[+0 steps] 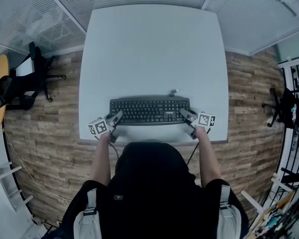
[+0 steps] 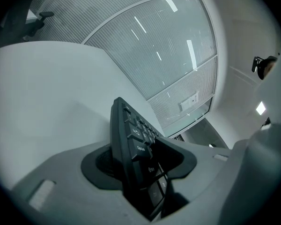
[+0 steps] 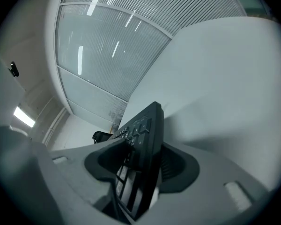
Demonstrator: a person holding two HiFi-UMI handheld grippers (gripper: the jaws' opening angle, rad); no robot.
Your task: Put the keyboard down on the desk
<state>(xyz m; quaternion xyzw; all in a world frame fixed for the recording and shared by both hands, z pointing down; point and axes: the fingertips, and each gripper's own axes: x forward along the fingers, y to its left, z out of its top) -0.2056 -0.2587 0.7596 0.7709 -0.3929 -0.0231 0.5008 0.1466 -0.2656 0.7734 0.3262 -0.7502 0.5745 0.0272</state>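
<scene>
A black keyboard [image 1: 149, 111] lies flat on the white desk [image 1: 149, 49], close to its front edge. My left gripper [image 1: 117, 116] straddles the keyboard's left end and my right gripper [image 1: 185, 113] its right end. In the left gripper view the keyboard [image 2: 131, 135] stands edge-on between the jaws of the left gripper [image 2: 136, 161], with a thin dark gap on the key side. In the right gripper view the keyboard [image 3: 147, 125] sits between the jaws of the right gripper [image 3: 140, 165], a pale sliver showing at its underside. Both grippers are open around it.
The keyboard's short cable stub [image 1: 173, 92] pokes out behind it. A black office chair [image 1: 32, 78] stands on the wood floor at the left, another dark chair [image 1: 284, 106] at the right. Glass partitions with blinds close off the far side.
</scene>
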